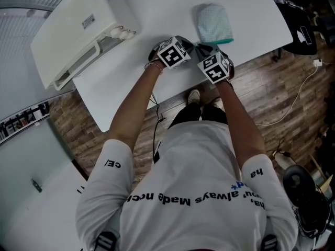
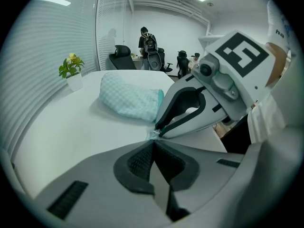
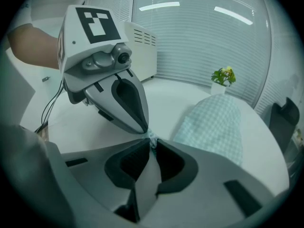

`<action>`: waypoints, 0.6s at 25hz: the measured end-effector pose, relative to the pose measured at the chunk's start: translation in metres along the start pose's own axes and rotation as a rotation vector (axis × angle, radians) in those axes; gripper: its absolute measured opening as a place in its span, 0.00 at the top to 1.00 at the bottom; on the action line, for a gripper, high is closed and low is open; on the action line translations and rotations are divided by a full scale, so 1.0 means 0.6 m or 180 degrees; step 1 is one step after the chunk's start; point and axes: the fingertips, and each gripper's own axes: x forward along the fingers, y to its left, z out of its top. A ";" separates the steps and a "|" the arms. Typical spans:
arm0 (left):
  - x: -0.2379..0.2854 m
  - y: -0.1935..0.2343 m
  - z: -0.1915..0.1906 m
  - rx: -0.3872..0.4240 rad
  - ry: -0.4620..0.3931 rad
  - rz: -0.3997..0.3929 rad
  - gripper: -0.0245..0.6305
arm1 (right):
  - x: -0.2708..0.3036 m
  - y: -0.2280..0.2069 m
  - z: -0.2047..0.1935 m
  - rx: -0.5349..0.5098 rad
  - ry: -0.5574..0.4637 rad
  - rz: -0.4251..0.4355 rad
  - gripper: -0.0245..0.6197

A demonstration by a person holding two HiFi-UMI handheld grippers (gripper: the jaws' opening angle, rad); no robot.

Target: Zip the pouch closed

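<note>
A teal checked pouch (image 1: 213,22) lies on the white table (image 1: 131,85), its near end pointing at me. Both grippers meet at that near end. In the left gripper view, my left gripper (image 2: 153,140) has its jaws together on a small pale bit of the pouch's end, with the pouch body (image 2: 128,101) beyond. In the right gripper view, my right gripper (image 3: 152,144) pinches a small teal tab, seemingly the zip pull, beside the pouch (image 3: 216,125). The two grippers' tips nearly touch. From the head view, the marker cubes (image 1: 174,53) hide the tips.
A large white appliance (image 1: 78,30) stands at the table's back left. A small potted plant (image 2: 71,70) sits near the blinds. The table's near edge is just under my hands. A black chair (image 1: 301,27) stands to the right, and a person (image 2: 148,42) is far behind.
</note>
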 end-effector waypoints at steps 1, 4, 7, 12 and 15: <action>-0.003 -0.002 0.003 -0.0050 -0.0034 -0.0031 0.93 | -0.001 0.001 -0.002 -0.0013 -0.0005 0.0009 0.88; -0.013 -0.005 0.012 -0.0232 -0.0154 -0.0118 0.93 | -0.006 0.008 -0.006 -0.0052 -0.0031 0.0061 0.88; -0.008 -0.010 0.007 -0.0213 -0.0098 -0.0164 0.93 | -0.008 0.017 -0.007 -0.0077 -0.0062 0.0112 0.88; 0.004 -0.015 -0.001 -0.0106 -0.0048 -0.0124 0.93 | -0.011 0.019 -0.010 -0.0013 -0.0092 0.0143 0.85; 0.009 -0.021 -0.001 0.0082 0.0005 -0.0094 0.93 | -0.015 0.024 -0.010 0.0121 -0.0150 0.0252 0.81</action>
